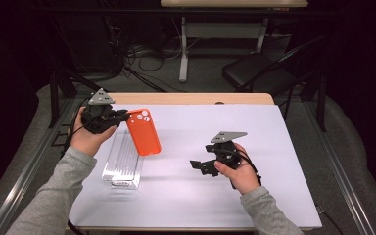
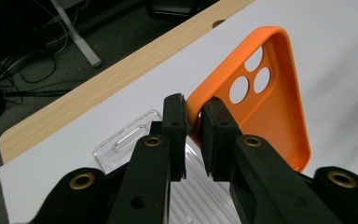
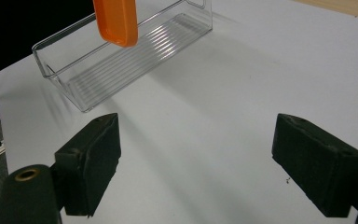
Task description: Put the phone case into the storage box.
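The left hand-held gripper [image 1: 122, 115] was clamped on the rim of an orange phone case [image 1: 144, 131], its black pads [image 2: 216, 122] pinching the thin wall near the camera cut-outs, probably because that edge gave the only narrow lip to grip. The case hung tilted in the air just above the far end of a clear plastic tray [image 1: 122, 160], which lay on the table [image 1: 196, 196]; this looked like a carry to or from the tray. The case appeared soft and rubbery, with rounded corners, a finely dotted inner face and three round holes. The tray was rigid, transparent, long and ribbed along its floor. The right hand-held gripper [image 1: 197, 164] waited well to the right of the tray, jaws wide apart with nothing between them, low over the matte white surface
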`<state>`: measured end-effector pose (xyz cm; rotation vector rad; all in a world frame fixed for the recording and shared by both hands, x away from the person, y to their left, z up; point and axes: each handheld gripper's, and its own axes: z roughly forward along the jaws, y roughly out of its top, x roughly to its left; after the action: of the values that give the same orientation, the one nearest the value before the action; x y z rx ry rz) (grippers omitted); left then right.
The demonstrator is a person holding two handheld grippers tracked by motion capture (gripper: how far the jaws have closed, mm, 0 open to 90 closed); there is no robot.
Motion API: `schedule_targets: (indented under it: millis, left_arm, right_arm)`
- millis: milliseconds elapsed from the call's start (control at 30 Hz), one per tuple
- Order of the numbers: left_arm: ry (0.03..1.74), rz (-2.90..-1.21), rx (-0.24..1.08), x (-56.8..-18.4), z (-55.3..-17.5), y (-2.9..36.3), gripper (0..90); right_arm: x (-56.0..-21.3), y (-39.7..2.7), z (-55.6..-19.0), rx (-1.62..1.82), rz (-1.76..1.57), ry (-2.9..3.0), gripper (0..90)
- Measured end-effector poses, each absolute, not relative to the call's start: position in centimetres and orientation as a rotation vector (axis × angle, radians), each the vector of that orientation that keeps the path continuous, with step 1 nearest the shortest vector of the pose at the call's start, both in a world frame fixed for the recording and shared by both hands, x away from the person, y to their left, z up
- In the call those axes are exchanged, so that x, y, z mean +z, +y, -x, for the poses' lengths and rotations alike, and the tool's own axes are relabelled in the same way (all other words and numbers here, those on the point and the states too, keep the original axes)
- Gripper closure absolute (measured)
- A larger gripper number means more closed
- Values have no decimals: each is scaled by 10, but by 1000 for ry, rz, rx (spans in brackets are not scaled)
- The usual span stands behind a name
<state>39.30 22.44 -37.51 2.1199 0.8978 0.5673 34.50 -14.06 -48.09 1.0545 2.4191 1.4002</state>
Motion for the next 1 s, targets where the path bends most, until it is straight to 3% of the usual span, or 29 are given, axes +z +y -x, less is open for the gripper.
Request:
schedule_targets:
  millis: [1000]
  left_arm:
    - [927, -2119, 659, -377, -419, 252, 811]
  right_arm:
    - [-484, -141, -347, 1377, -1060, 2425, 151]
